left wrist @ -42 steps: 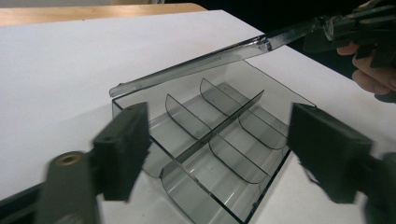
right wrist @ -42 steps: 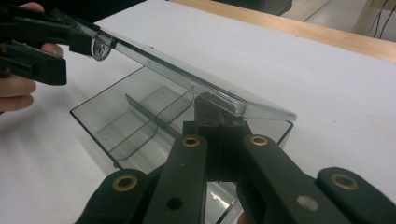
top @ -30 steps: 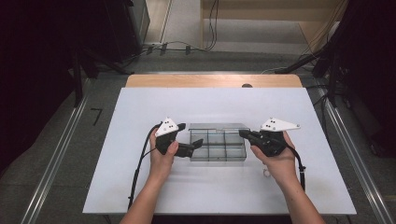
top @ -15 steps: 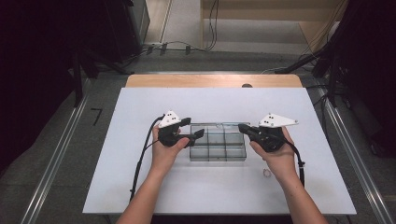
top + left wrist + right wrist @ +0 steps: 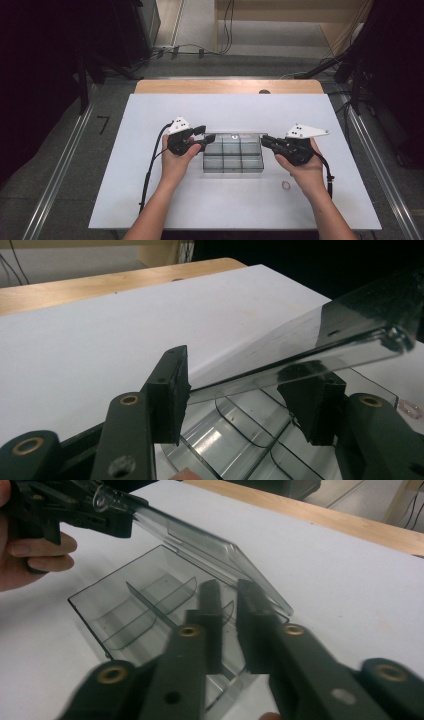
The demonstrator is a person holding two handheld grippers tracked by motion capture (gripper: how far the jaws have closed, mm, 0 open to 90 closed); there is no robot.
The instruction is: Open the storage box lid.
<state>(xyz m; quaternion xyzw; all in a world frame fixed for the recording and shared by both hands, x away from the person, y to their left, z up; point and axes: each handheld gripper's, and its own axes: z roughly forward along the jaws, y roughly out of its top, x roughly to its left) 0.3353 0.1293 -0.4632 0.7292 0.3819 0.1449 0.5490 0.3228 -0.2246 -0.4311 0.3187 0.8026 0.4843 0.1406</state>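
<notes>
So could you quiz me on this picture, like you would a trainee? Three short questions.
1. True or false: the lid of the clear compartment box is shut flat.
2. Which hand-held gripper is at the lid's edge? A) left hand-held gripper B) right hand-held gripper
3. Fill in: a small ___ lies on the white table near the right hand.

Key: 1 false, it is tilted up; 2 A; 3 ring.
</notes>
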